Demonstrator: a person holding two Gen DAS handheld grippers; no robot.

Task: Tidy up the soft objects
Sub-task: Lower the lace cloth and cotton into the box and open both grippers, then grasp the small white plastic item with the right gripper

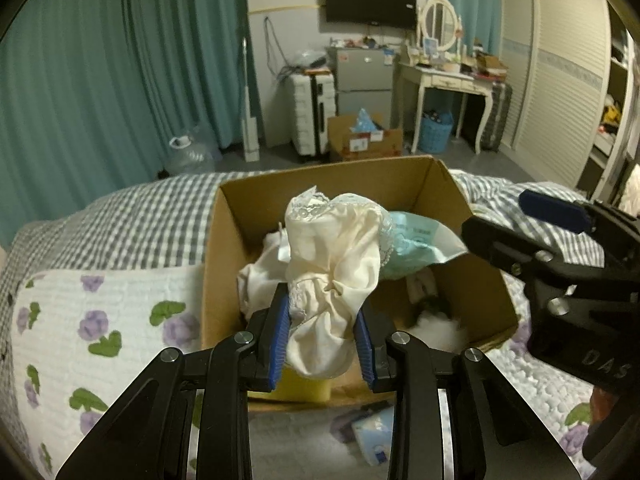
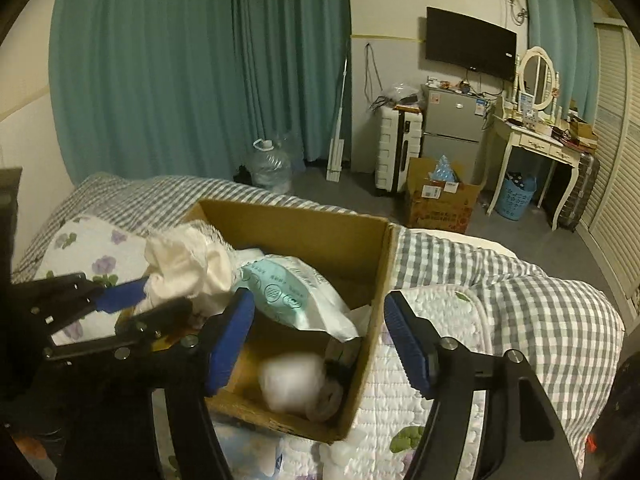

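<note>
The left gripper [image 1: 322, 334] is clamped on a bunched cream cloth [image 1: 334, 276] held above the open cardboard box [image 1: 224, 248] on the bed [image 1: 120, 216], while the right gripper [image 2: 320, 338], its fingers spread apart and holding nothing, hangs over the box's right wall.

My left wrist view looks close down into the cardboard box [image 1: 328, 184] on the bed [image 1: 140, 216]; my right wrist view faces it from the right, sharing box and far wall.

left claw [image 1: 322, 332] – clamped, gripping | right claw [image 2: 320, 340] – spread wide
</note>
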